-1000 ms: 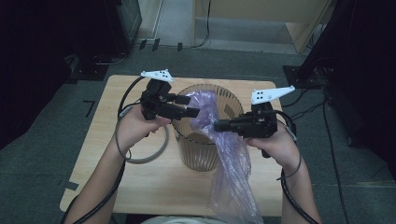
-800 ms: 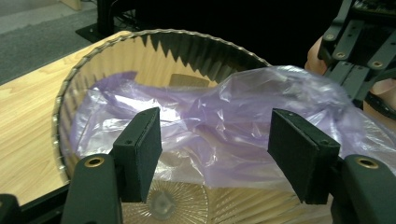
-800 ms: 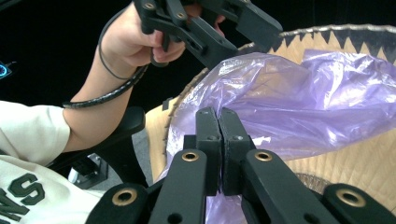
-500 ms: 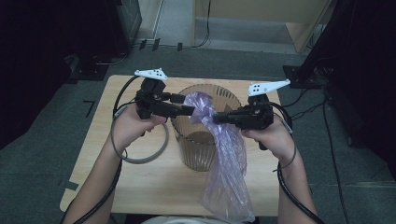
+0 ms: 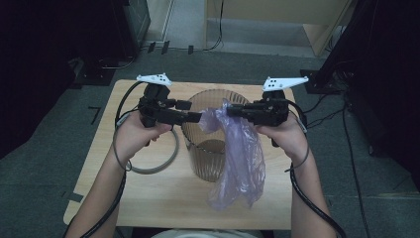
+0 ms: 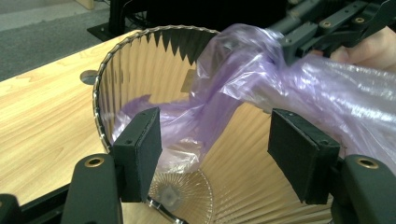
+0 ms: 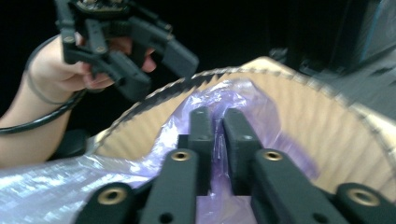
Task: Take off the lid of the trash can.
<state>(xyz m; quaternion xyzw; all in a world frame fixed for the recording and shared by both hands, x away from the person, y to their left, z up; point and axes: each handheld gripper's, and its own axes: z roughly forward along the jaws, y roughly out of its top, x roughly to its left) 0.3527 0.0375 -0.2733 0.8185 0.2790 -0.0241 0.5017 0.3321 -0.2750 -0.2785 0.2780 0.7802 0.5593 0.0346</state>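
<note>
A ribbed, see-through brown bin (image 5: 213,148) stands upright in the middle of the wooden table (image 5: 148,198). A thin purple plastic bag (image 5: 240,158) hangs over the bin's near rim, with its top bunched above the opening. My right gripper (image 5: 233,111) is shut on that bunched top; its jaws (image 7: 215,135) pinch the film. From the left, my left gripper (image 5: 195,118) reaches over the rim and stands open (image 6: 217,154). A fold of the bag (image 6: 224,93) lies just beyond its pads (image 6: 140,149), unclamped. Part of the bag sags inside the bin (image 6: 100,93).
A grey ring (image 5: 153,166) lies flat on the table left of the bin. A small round hole (image 6: 88,76) is set in the tabletop beyond the bin. Dark equipment stands on the floor around the table.
My right gripper has risen and moved away from the person, lifting the bag so its lower end now hangs above the table's front edge. The left gripper has stayed near the bin's left rim.
</note>
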